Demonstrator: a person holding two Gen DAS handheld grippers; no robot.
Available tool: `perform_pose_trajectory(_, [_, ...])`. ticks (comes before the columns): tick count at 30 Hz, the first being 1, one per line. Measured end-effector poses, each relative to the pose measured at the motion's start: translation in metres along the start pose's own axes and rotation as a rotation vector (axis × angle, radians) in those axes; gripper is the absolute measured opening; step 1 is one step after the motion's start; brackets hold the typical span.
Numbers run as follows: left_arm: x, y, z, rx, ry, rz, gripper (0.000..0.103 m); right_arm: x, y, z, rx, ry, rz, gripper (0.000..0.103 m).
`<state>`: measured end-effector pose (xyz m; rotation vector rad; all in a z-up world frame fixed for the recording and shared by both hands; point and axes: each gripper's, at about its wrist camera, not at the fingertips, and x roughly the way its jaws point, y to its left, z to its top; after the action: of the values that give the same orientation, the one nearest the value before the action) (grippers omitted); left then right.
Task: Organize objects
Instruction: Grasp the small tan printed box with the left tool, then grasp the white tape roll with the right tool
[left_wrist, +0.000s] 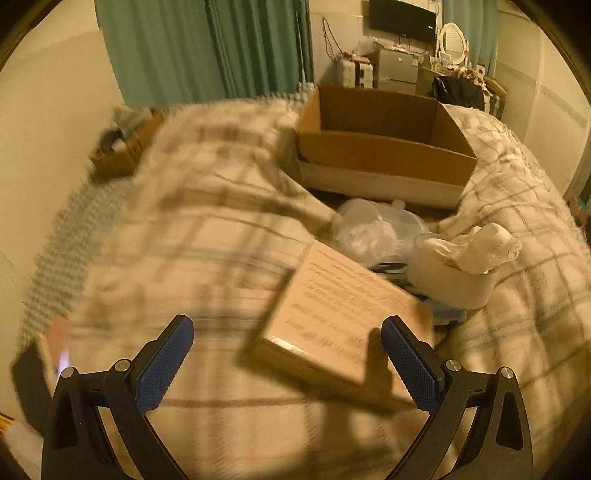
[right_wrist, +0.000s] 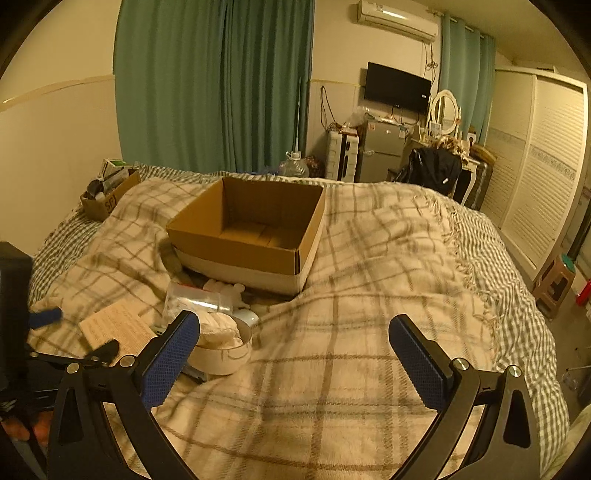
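Observation:
An open, empty cardboard box (left_wrist: 384, 147) (right_wrist: 255, 236) sits on the plaid blanket. In front of it lies a pile: a flat printed box (left_wrist: 343, 314) (right_wrist: 114, 325), a clear plastic container (left_wrist: 373, 229) (right_wrist: 195, 302), and a white bowl (left_wrist: 450, 280) (right_wrist: 221, 354) holding crumpled white material. My left gripper (left_wrist: 288, 347) is open, just in front of the flat box's near edge. My right gripper (right_wrist: 295, 343) is open and empty over the blanket, with the bowl beside its left finger. The left gripper's blue fingertip (right_wrist: 46, 317) shows at the left of the right wrist view.
A smaller cardboard box (right_wrist: 107, 192) with items stands at the bed's far left against the wall. Green curtains, a fridge, a TV and a dresser are beyond the bed. A wardrobe (right_wrist: 535, 166) and a stool (right_wrist: 554, 288) stand to the right.

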<state>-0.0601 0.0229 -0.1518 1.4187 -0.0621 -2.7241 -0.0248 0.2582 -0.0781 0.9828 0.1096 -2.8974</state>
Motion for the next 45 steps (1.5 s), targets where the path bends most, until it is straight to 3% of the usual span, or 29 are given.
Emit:
perform_pose_trajectory(5, [0.021, -0.033, -0.006, 0.075, 0.064, -0.055, 0.103, 0.004, -0.009, -0.002, 0.032, 0.008, 0.009, 0.103])
perform_pose_trajectory(8, [0.014, -0.038, -0.006, 0.078, 0.035, -0.058, 0.099, 0.003, -0.013, -0.003, 0.043, 0.010, 0.003, 0.103])
perform_pose_trajectory(10, [0.004, -0.037, -0.005, 0.058, 0.008, -0.096, 0.075, 0.002, -0.013, -0.004, 0.043, 0.010, -0.006, 0.103])
perform_pose_trajectory(12, [-0.008, -0.035, -0.002, 0.038, -0.017, -0.140, 0.061, -0.001, -0.012, -0.004, 0.041, 0.006, -0.012, 0.103])
perform_pose_trajectory(15, [-0.027, -0.036, 0.000, 0.035, -0.069, -0.207, 0.043, -0.004, -0.010, -0.004, 0.033, -0.002, -0.016, 0.103])
perform_pose_trajectory(18, [-0.041, -0.041, 0.006, 0.012, -0.095, -0.360, 0.034, -0.010, -0.005, -0.002, 0.022, -0.012, -0.014, 0.102])
perform_pose_trajectory(19, [-0.039, -0.046, 0.006, 0.023, -0.088, -0.370, 0.033, -0.011, -0.004, -0.002, 0.019, -0.015, -0.016, 0.102])
perform_pose_trajectory(22, [-0.027, -0.061, 0.003, 0.064, -0.090, -0.309, 0.031, -0.014, -0.004, 0.000, 0.016, -0.018, -0.029, 0.102])
perform_pose_trajectory(26, [-0.032, -0.058, 0.005, 0.056, -0.113, -0.315, 0.029, -0.016, -0.005, -0.002, 0.010, -0.015, -0.041, 0.102])
perform_pose_trajectory(31, [-0.068, -0.032, 0.018, 0.032, -0.221, -0.293, 0.029, -0.010, -0.001, 0.001, -0.012, -0.004, -0.045, 0.102])
perform_pose_trajectory(34, [-0.086, -0.013, 0.034, 0.013, -0.290, -0.238, 0.029, 0.002, 0.009, 0.007, -0.054, 0.011, -0.036, 0.103])
perform_pose_trajectory(38, [-0.085, 0.008, 0.048, -0.011, -0.311, -0.176, 0.029, 0.029, 0.032, 0.009, -0.141, 0.083, 0.008, 0.103])
perform_pose_trajectory(44, [-0.065, 0.027, 0.054, -0.047, -0.272, -0.192, 0.029, 0.084, 0.072, 0.004, -0.300, 0.214, 0.023, 0.101])
perform_pose_trajectory(45, [-0.063, 0.028, 0.054, -0.048, -0.267, -0.198, 0.029, 0.094, 0.077, 0.004, -0.319, 0.236, 0.022, 0.095])
